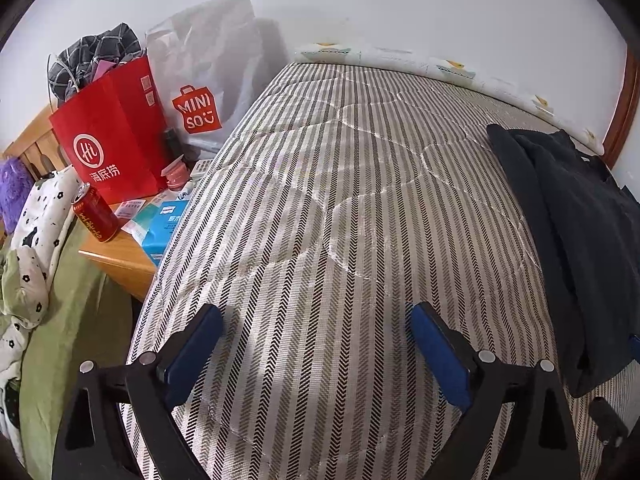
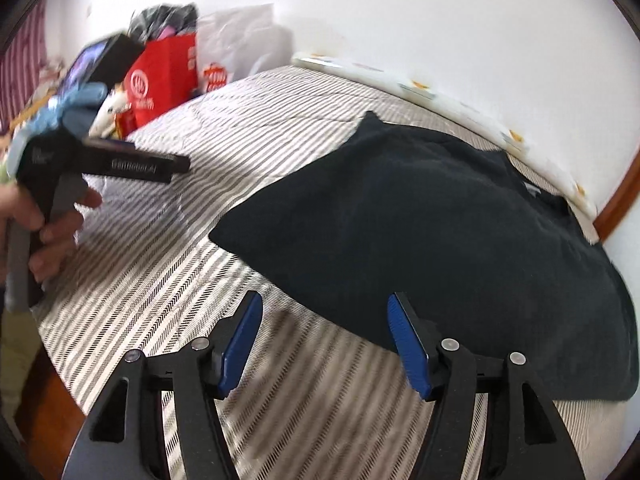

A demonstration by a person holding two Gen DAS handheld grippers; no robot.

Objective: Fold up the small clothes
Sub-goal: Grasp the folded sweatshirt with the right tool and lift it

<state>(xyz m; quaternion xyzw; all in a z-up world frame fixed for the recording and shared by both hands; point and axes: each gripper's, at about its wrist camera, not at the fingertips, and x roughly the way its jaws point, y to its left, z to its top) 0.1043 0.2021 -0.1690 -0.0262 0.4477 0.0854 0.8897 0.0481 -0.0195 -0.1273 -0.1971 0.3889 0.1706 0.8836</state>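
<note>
Red bag (image 1: 110, 132) and a red can (image 1: 95, 216) crowd the wooden bedside worktop (image 1: 124, 256) at far left. Moving across, the left gripper (image 1: 316, 344) hovers over the striped bed (image 1: 340, 208), jaws wide apart and empty. Further right, the right gripper (image 2: 324, 336) too has its jaws apart, just short of the dark garment (image 2: 440, 232) lying flat on the bed's right side.

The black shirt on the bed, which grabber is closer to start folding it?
Probably the right gripper. It is open, and the black shirt lies right past its fingertips. The left gripper, also open, faces bare striped mattress, with the shirt off at its right edge.
</note>
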